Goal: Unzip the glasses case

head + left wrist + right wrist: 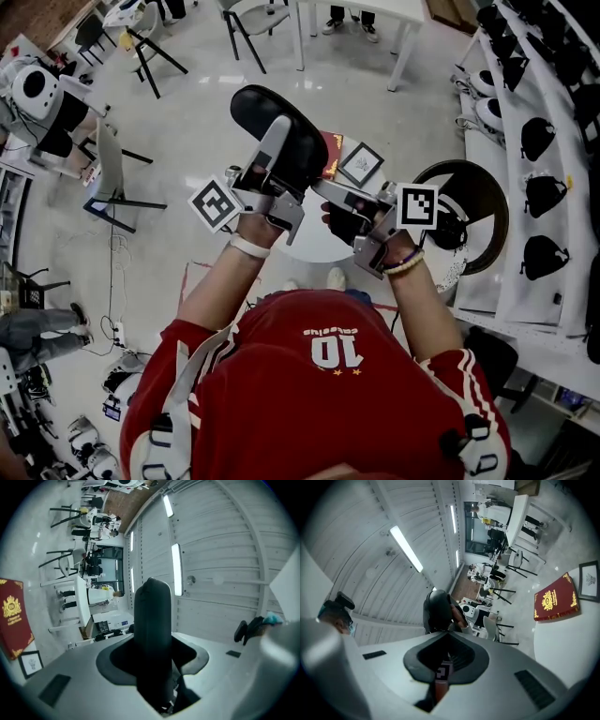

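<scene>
Left gripper: jaws clamped on the case, held in the air, long axis along the jaws. Right gripper: jaws pinched shut on the zip pull, case just ahead.

a dark red hardcover book with a gold crest lies mid-frame on the round white table, with a small black-framed picture just beside it to the right. a black folding chair stands upper left, and long white shelving carrying black items runs down the right edge.
</scene>
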The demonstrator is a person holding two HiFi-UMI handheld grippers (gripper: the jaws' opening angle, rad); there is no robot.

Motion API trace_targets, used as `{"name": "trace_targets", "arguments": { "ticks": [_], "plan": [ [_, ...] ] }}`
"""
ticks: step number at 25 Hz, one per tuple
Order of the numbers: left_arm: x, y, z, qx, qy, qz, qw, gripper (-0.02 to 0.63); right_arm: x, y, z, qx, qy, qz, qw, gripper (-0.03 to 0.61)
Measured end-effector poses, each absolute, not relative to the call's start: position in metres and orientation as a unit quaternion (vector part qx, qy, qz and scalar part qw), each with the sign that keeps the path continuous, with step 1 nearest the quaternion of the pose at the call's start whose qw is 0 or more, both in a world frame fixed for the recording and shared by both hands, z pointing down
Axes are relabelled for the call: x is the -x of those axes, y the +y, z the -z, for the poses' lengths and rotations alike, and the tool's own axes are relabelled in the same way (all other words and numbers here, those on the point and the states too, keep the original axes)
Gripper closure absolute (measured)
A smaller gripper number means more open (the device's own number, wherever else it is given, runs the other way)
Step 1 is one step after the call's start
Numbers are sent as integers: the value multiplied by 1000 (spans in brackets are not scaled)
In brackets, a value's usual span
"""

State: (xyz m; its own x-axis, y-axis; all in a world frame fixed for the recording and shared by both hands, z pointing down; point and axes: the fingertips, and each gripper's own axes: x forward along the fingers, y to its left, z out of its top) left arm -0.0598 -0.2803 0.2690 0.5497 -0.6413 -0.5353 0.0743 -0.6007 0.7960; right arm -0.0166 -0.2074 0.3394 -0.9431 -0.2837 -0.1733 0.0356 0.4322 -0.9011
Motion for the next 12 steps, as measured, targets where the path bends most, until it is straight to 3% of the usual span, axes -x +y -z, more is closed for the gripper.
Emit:
{"name": "trace_targets", "arguments": {
  "ticks": [12],
  "plan": [
    [70, -285, -286, -877, -285, 292, 253, 403, -10, -221, -382, 195, 849, 482, 94, 560]
  ]
}}
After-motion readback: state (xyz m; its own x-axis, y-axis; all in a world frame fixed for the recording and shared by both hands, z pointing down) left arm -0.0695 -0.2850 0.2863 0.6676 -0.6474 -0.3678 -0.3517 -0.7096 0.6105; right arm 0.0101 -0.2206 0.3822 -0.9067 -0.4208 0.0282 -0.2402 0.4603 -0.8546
